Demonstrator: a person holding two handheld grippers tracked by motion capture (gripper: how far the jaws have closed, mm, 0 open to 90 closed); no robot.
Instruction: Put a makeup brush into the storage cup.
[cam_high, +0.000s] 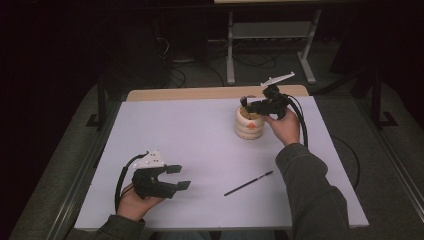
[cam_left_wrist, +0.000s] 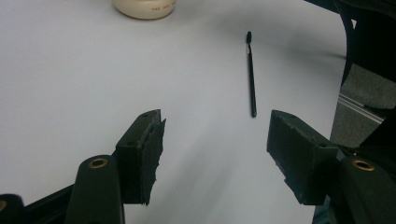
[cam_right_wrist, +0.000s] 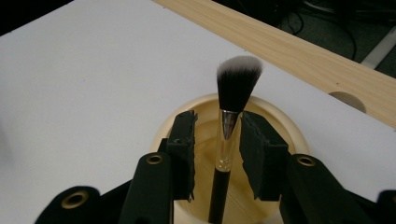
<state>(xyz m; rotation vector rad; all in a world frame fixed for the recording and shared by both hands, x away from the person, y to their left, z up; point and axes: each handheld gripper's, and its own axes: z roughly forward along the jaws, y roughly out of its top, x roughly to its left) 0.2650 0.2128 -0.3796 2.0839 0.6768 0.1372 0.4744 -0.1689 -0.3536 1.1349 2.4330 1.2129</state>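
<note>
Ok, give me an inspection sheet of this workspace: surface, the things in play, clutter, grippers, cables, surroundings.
Surface: white table top with a wooden strip along its far edge.
Job's things: cream ribbed holder at the far right; makeup brush standing bristles up over its opening; thin black brush lying flat near the front.
Clutter: nothing seen.
Grippers: left gripper open, low at the front left, holding nothing; right gripper over the holder, pads either side of the makeup brush's stem, small gaps showing.
Cables: one black cable trails from the right gripper, another from the left.
Surroundings: dark floor, a metal frame and loose wires beyond the table.
</note>
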